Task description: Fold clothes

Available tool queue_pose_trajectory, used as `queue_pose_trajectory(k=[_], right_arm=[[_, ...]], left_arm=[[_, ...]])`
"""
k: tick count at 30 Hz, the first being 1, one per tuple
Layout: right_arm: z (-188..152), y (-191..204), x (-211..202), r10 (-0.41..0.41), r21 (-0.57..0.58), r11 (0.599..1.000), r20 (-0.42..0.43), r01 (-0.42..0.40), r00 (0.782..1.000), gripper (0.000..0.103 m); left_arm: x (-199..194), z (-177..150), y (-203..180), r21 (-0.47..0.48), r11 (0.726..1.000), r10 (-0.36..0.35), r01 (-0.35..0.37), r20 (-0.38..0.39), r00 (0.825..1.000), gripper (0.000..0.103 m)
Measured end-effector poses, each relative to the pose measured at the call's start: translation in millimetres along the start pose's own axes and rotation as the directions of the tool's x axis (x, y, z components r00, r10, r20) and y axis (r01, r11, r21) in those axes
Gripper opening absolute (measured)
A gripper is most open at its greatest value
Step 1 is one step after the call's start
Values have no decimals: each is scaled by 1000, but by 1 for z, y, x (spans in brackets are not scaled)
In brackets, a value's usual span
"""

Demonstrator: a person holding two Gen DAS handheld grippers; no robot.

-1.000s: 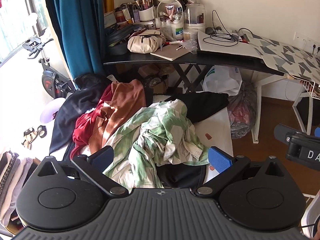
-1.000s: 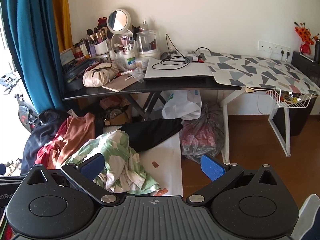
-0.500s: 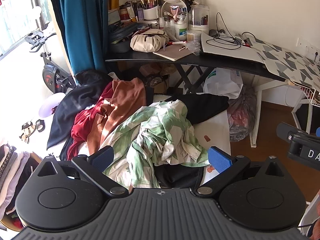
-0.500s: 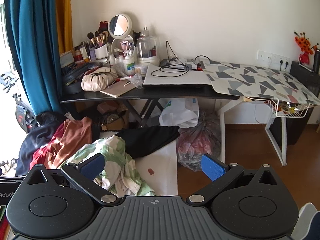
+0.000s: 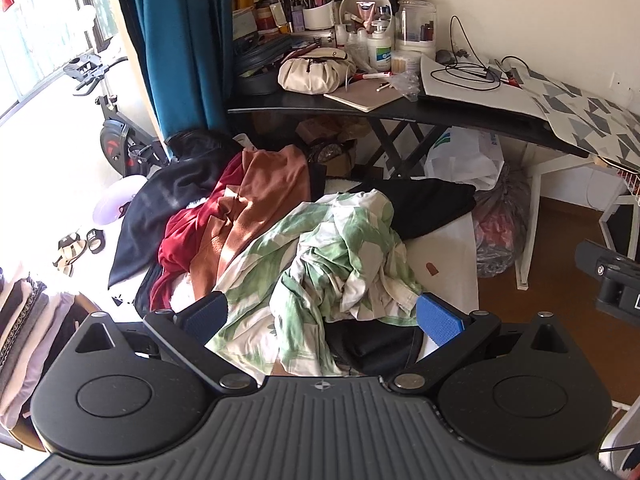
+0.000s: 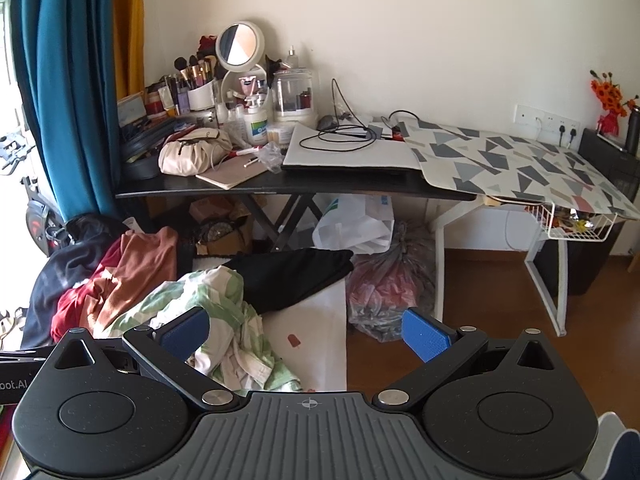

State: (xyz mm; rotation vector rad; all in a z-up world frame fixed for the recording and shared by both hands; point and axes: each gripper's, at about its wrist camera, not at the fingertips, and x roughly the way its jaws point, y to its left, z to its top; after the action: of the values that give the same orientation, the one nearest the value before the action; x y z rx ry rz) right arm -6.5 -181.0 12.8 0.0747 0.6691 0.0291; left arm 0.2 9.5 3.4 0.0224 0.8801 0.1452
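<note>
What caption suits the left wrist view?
Open left gripper poised over a green-and-white garment atop a pile of unfolded clothes.

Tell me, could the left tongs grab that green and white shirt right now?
Probably yes. The left tongs are open, the green and white shirt lies on top of the pile right ahead, and nothing covers it.

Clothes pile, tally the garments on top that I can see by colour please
Green and white leaf print: 1
Rust orange: 1
Dark red: 1
Black: 1
Dark navy: 1
Total: 5 showing; more may lie hidden underneath.
</note>
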Motion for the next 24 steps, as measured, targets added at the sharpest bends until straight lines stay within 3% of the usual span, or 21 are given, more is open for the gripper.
queue_pose_trajectory(k=[9,24], right_arm=[[1,13,-6,40,-54,998,26,-38,999,102],[6,28,-3,43,-109,993,16,-41,999,102]], left_arm=[[5,-5,17,-92,996,-23,20,-36,999,103],[0,-3,41,-187,982,28,-26,8,1000,103]])
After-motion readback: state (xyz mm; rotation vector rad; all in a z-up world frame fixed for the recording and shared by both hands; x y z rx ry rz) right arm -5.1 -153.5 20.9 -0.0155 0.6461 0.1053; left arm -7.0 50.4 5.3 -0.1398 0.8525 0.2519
